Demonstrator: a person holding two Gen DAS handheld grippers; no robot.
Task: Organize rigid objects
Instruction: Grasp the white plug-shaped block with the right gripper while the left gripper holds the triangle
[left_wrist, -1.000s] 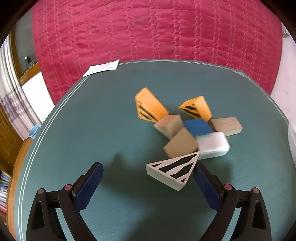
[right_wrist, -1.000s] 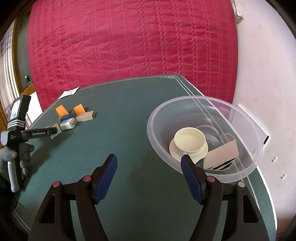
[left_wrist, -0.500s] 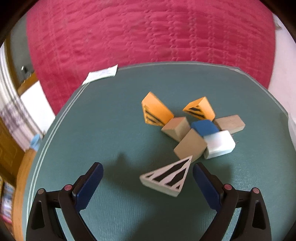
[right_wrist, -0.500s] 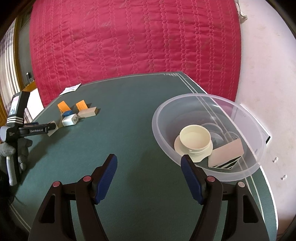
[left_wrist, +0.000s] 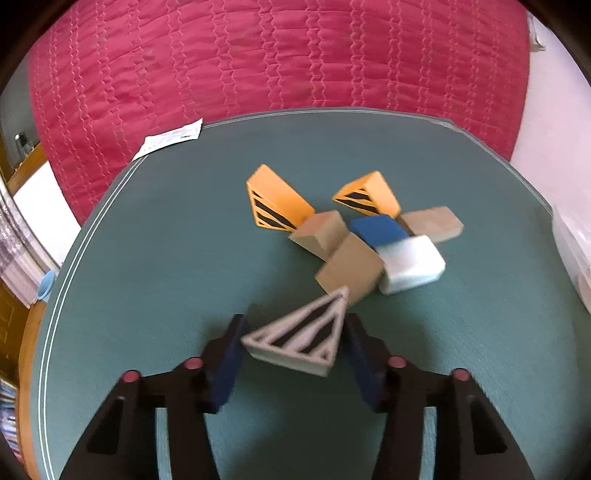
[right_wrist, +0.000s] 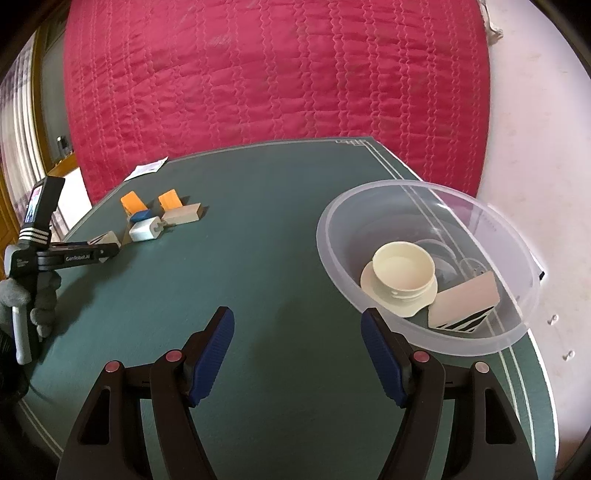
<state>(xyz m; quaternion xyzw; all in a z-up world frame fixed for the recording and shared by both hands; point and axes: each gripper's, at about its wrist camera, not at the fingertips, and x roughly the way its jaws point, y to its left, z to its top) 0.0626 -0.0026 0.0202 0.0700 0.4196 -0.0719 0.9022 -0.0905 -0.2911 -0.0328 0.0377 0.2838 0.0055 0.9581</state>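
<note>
Green table (right_wrist: 280, 229), round-cornered, bears everything; a red quilted cloth (right_wrist: 277, 81) hangs behind it at twelve o'clock. Clear plastic bowl (right_wrist: 424, 206), at three o'clock in the right wrist view, serves as the collecting vessel: it already holds a cream lid (right_wrist: 402, 273) and one striped white wedge (right_wrist: 465, 306), which suggests the loose blocks are bound there. Right gripper (right_wrist: 297, 354) hovers over bare table beside the bowl, its jaws moderately wide and empty, apparently waiting. Left gripper (left_wrist: 293, 354), at nine o'clock in that view, points steeply down at the block cluster (left_wrist: 369, 236), so its fingers can straddle a piece. Its jaws are closing about the white striped triangle (left_wrist: 303, 341), which lies between the blue pads; blur leaves firm contact unclear. Nearest of the pile, the triangle is the easiest to take.
</note>
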